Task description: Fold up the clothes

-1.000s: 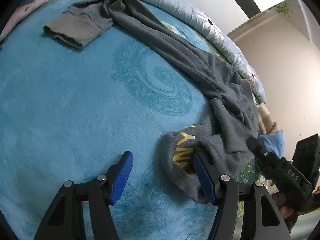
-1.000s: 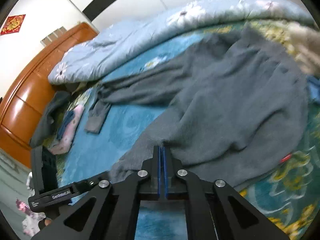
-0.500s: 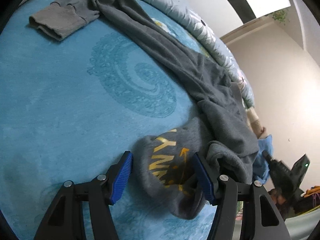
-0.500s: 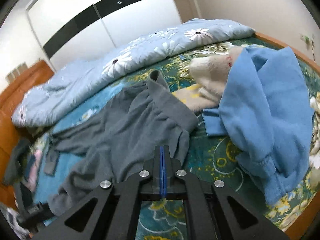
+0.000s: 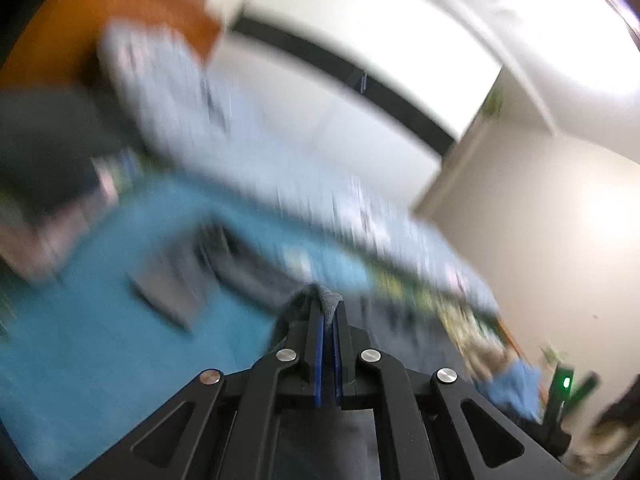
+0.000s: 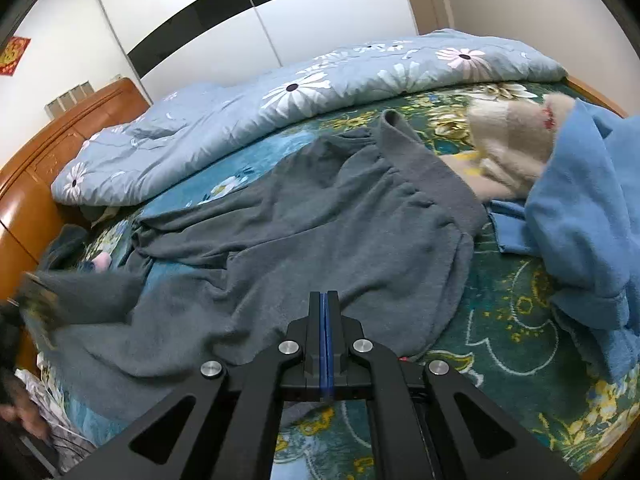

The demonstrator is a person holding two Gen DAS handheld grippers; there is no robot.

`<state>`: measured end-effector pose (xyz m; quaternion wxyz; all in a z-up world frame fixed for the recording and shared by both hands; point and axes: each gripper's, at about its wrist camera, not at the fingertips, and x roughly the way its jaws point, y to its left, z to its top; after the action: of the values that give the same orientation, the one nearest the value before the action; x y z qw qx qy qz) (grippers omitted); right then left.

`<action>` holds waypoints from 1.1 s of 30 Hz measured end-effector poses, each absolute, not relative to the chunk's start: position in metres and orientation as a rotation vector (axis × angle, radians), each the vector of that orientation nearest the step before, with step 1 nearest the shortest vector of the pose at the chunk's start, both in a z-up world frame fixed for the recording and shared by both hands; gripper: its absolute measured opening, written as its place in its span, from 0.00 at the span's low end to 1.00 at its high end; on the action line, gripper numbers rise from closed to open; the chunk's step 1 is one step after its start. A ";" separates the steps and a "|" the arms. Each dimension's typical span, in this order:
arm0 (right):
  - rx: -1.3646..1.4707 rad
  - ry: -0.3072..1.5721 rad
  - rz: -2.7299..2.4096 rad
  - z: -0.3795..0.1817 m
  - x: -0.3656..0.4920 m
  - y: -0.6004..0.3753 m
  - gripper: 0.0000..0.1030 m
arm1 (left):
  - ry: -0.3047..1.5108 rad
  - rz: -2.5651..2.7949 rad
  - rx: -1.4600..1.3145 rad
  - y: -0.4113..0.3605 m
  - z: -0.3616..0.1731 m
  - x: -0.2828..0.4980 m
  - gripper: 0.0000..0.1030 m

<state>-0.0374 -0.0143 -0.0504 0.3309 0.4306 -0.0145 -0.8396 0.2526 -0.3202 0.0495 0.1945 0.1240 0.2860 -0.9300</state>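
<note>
Left wrist view, heavily blurred: the left gripper [image 5: 328,312] has just snapped closed, its blue pads pinching a tuft of the grey sweatshirt [image 5: 331,301] at the fingertips. Beyond the tips, more grey cloth lies on a teal bedspread [image 5: 80,320], with a pale flowered duvet [image 5: 224,136] further off.

Right wrist view, sharp: the right gripper [image 6: 324,300] has its jaws pressed fully together, with nothing visibly between the pads. The grey sweatshirt [image 6: 320,232] lies spread directly ahead of and under the tips, across the bedspread [image 6: 512,320]. To the right of the tips lie a blue garment [image 6: 580,216] and a cream one [image 6: 512,140]. The flowered duvet [image 6: 280,104] lies along the far side.
</note>
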 end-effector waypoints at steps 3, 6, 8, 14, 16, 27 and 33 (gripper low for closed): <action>1.143 -0.024 -2.180 -0.055 -0.035 -0.017 0.01 | 0.752 -2.542 0.310 -0.338 0.053 0.288 0.04; 1.181 -0.024 -2.157 -0.065 -0.033 -0.023 0.01 | 0.841 -2.447 0.416 -0.361 0.013 0.307 0.04; 1.204 -0.008 -2.136 -0.071 -0.031 -0.028 0.01 | 0.922 -2.359 0.535 -0.372 -0.026 0.312 0.04; 1.237 0.104 -2.107 -0.082 -0.026 -0.047 0.01 | 1.183 -2.225 0.719 -0.381 -0.111 0.331 0.05; 1.254 0.111 -2.106 -0.087 -0.028 -0.048 0.01 | 1.228 -2.235 0.710 -0.386 -0.113 0.336 0.07; 1.298 -0.101 -2.247 -0.096 -0.054 0.020 0.40 | 1.362 -2.068 0.623 -0.427 -0.119 0.358 0.52; 1.381 -0.247 -2.258 -0.111 -0.075 0.039 0.41 | 1.310 -2.064 0.632 -0.445 -0.120 0.328 0.52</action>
<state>-0.0747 0.0392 -0.1110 0.2392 0.5044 -0.0900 -0.8248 0.3283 -0.4445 -0.1203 0.3036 0.2385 0.4944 -0.7788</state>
